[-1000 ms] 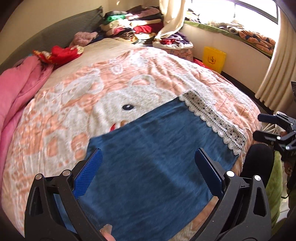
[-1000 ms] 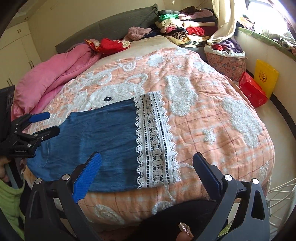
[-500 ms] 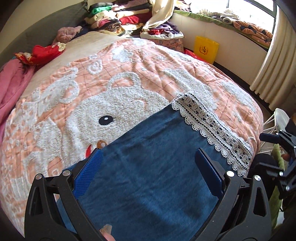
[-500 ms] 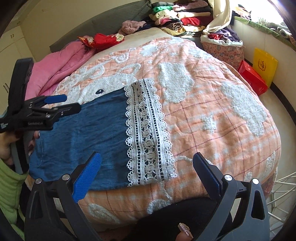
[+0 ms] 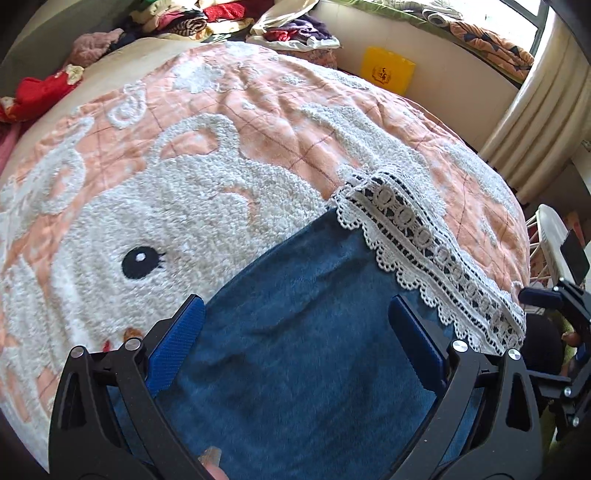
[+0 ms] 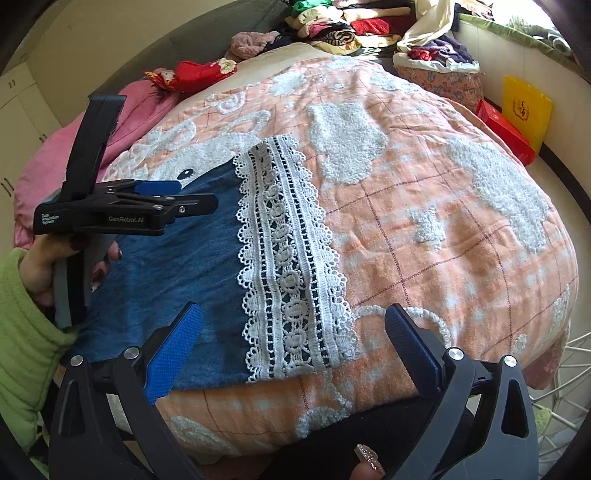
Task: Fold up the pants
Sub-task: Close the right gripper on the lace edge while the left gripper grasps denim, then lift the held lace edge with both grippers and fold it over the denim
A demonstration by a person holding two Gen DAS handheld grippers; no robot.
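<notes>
The blue pants [image 5: 303, 354] lie flat on the bed, with a white lace hem [image 5: 424, 251] at their right end. In the right wrist view the pants [image 6: 184, 258] and lace hem [image 6: 291, 266] lie near the bed's front edge. My left gripper [image 5: 295, 339] is open, hovering just over the blue fabric. It also shows in the right wrist view [image 6: 184, 199] above the pants' left part. My right gripper [image 6: 293, 350] is open above the lace hem's near corner; it shows at the right edge of the left wrist view [image 5: 546, 299].
The bed has a peach quilt with a white bear [image 5: 184, 192]. A pink blanket [image 6: 48, 162] lies at the left. Piles of clothes [image 6: 351, 26] sit at the back. A yellow bag [image 6: 526, 107] and red box [image 6: 506, 129] stand on the floor at the right.
Both grippers have moved forward and lower toward the pants. The left gripper now hangs over the blue fabric. Both stay open.
</notes>
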